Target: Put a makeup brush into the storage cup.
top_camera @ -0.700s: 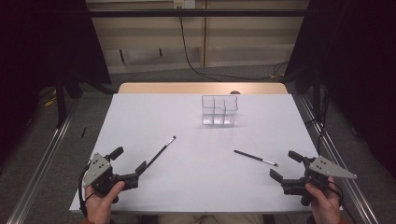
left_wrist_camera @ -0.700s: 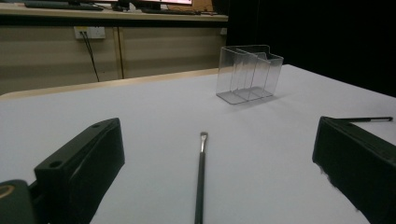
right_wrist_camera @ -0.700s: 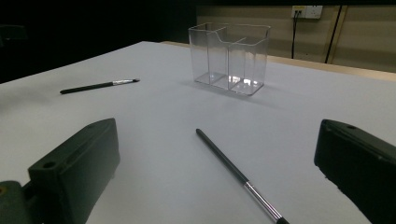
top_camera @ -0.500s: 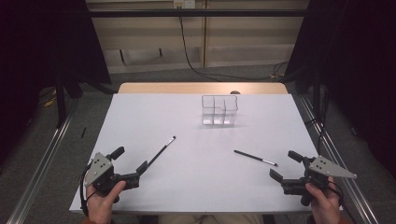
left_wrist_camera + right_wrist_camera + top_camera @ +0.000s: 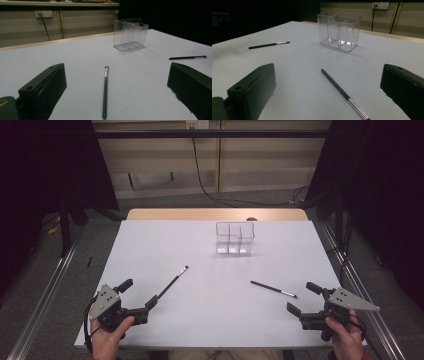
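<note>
The left hand-held gripper (image 5: 141, 295) stands wide and empty, a thin brush (image 5: 105, 90) lying just ahead between its jaws. The brush looks light, stiff and apt to roll on the desk (image 5: 210, 320); its mid-handle seems the best hold.

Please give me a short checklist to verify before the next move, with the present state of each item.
1. Left hand-held gripper open, nothing between its jaws: ok.
2. Right hand-held gripper open, nothing between its jaws: ok.
3. Left brush lies flat on the white table, lined up between the left jaws: ok.
4. Right brush lies flat ahead of the right jaws, not yet gripped: ok.
5. Clear organizer stands upright with its compartments empty: ok.
6. Table between the brushes and the organizer free of obstacles: ok.
</note>
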`<state>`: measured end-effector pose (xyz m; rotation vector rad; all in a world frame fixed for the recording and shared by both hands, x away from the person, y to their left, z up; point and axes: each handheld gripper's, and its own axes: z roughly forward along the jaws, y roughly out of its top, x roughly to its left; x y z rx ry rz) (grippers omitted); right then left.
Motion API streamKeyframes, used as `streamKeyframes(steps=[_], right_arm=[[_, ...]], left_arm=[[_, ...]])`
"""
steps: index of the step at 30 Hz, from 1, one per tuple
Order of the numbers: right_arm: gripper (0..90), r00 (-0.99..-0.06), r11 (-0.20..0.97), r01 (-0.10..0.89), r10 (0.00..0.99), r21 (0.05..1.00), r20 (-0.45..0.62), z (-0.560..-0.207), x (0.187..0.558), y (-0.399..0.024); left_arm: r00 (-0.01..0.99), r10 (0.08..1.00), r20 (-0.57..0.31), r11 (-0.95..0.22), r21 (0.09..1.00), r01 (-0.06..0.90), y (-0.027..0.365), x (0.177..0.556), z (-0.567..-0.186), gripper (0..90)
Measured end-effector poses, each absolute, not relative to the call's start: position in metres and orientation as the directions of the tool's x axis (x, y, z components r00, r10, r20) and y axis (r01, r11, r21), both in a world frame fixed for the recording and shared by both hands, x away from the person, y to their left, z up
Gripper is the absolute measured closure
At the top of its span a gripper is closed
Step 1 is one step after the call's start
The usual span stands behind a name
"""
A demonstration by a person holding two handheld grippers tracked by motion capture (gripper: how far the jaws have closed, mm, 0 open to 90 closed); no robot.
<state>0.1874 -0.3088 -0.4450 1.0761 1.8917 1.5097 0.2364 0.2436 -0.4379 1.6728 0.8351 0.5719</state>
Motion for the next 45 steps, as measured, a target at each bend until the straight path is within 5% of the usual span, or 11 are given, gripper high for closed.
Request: streamKeyframes(steps=[45], right_arm=[[0.0, -0.590, 0.076, 0.272, 0.801, 0.959, 0.104, -0.445, 0.189, -0.308]], left_arm=[[0.683, 0.730, 0.004, -0.184, 0.964, 0.190, 0.200, 0.298, -0.409, 5.1]])
